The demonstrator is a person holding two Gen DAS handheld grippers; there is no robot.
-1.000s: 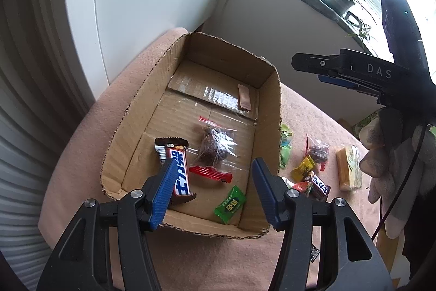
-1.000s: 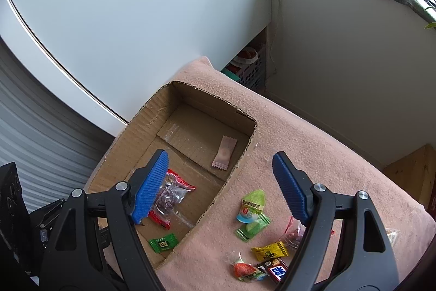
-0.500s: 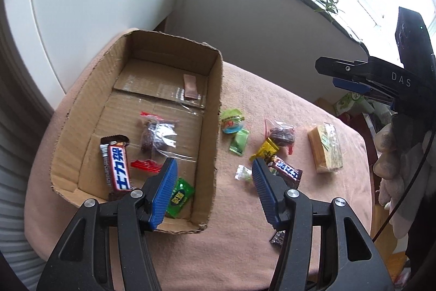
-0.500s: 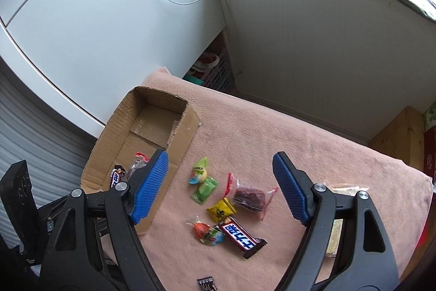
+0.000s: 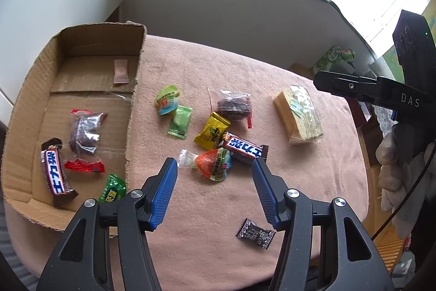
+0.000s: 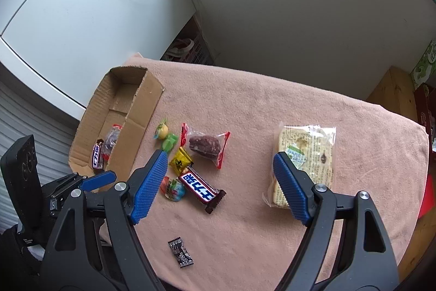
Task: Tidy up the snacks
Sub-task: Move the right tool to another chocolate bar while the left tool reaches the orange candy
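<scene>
I am holding my left gripper (image 5: 214,176) over a tabletop (image 5: 313,176) covered in pink cloth, its blue jaws standing apart with nothing between them. Just beyond them an orange-and-green candy (image 5: 214,164) is lying against a chocolate bar (image 5: 244,149). A yellow candy (image 5: 212,130), a green candy (image 5: 179,122), a green-capped jelly cup (image 5: 167,99), a clear bag with a dark cake (image 5: 233,107) and a wafer pack (image 5: 298,113) are lying further off, and a black candy (image 5: 255,233) sits nearer me. At the left, a cardboard box (image 5: 24,105) is holding more snacks. My right gripper (image 6: 218,188) is hovering too, jaws wide apart and empty, near the wafer pack.
</scene>
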